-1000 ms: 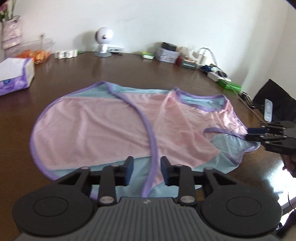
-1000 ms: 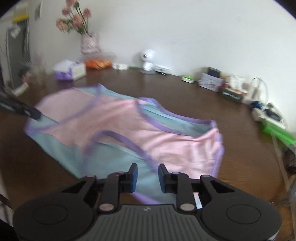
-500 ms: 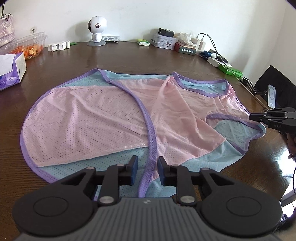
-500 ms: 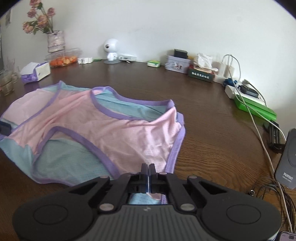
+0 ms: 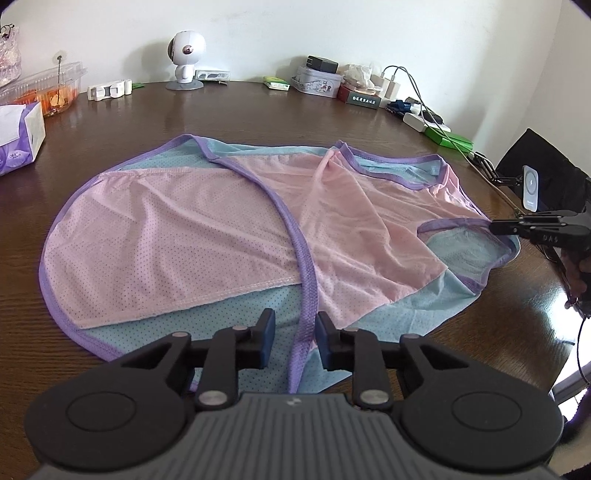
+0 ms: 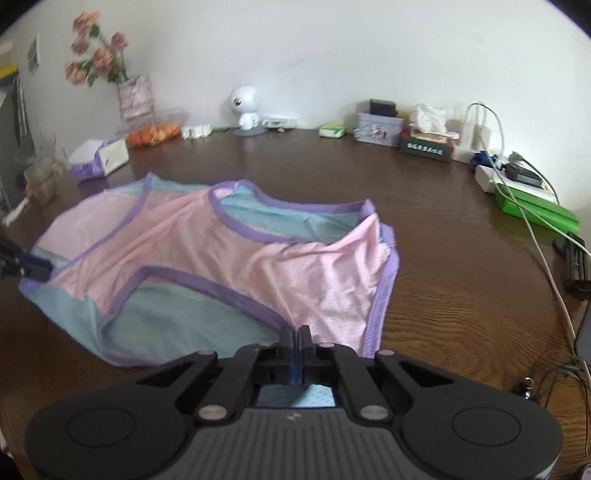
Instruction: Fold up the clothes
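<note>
A plain white wall [image 5: 332, 29] closed off the far side of the room, and against it ran a broad, dark brown wooden table [image 5: 229, 110] with a visible grain and a soft sheen.

Spread flat across the middle of the table lay the pink and pale blue mesh garment with purple trim [image 5: 207, 236], its pink panel uppermost and the blue layer showing along the near edge and at the right.

The left gripper [image 5: 293, 338] hovered over the garment's near edge, its jaws narrowly parted on either side of a purple trim band, the pads not pressing it. Its jaws had just been closing. The right gripper [image 6: 294, 341] had just closed completely and pinched the garment's purple-edged right end; in the left wrist view it [image 5: 495, 226] reached in from the right, gripping that trim.

At the far left stood a white and purple tissue box [image 5: 18, 140] and a clear plastic container of orange fruit [image 5: 51, 92]. Further along the wall were a glass vase of pink flowers [image 6: 133, 94], a small white round-headed robot figure [image 5: 184, 55], a pale patterned tin [image 5: 319, 84], and at the right a green flat box [image 6: 535, 210] with white chargers and cables [image 6: 480, 129].
</note>
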`<action>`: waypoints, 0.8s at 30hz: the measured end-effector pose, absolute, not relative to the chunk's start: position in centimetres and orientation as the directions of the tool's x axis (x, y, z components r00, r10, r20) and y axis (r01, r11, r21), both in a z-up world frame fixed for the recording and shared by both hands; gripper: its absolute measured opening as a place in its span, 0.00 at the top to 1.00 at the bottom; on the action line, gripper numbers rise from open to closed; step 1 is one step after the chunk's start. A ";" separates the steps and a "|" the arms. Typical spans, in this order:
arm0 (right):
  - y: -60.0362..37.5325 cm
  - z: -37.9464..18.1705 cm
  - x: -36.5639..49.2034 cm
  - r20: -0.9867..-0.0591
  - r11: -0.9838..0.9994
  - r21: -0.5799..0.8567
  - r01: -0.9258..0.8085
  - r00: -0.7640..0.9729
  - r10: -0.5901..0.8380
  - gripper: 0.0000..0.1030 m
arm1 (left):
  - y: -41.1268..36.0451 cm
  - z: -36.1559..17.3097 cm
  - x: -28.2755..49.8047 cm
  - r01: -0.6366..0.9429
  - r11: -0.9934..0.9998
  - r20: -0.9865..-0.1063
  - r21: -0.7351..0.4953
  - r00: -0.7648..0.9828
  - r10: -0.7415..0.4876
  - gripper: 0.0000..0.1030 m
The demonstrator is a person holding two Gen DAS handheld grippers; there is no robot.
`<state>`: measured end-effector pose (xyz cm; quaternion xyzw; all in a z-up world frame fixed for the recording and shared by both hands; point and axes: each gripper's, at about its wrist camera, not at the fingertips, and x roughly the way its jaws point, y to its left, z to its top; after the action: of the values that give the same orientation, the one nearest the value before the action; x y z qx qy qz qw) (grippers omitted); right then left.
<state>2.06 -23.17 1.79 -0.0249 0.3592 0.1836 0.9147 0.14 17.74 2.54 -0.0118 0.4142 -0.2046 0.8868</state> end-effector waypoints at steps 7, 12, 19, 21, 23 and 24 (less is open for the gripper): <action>-23.5 2.3 1.5 -0.683 0.945 0.011 -0.327 0.688 0.246 0.91 | 18.2 2.8 0.0 0.351 0.917 -0.729 -0.187 0.577 -0.369 0.72; -20.0 3.6 1.3 -0.592 0.897 0.082 -0.434 0.703 0.393 0.68 | 18.9 3.6 -1.3 0.405 0.892 -0.695 -0.199 0.584 -0.420 0.68; -12.7 1.5 3.2 -0.624 0.763 0.001 -0.646 0.596 0.505 0.72 | 18.3 3.1 -2.6 0.497 0.846 -0.693 -0.193 0.541 -0.477 0.63; -12.8 1.3 4.0 -0.626 0.770 0.017 -0.638 0.594 0.506 0.74 | 18.4 2.6 -2.5 0.496 0.848 -0.708 -0.185 0.531 -0.465 0.64; -13.3 1.2 4.5 -0.620 0.787 0.038 -0.615 0.604 0.502 0.74 | 18.7 2.4 -2.5 0.495 0.849 -0.708 -0.182 0.533 -0.463 0.68; -13.6 1.1 4.8 -0.624 0.796 0.049 -0.604 0.604 0.496 0.75 | 18.9 2.3 -2.4 0.493 0.850 -0.708 -0.186 0.533 -0.464 0.71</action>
<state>4.81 -13.63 1.13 -0.0836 0.3210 0.3085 0.8915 -2.35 18.92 2.31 0.0183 0.3987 -0.2734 0.8752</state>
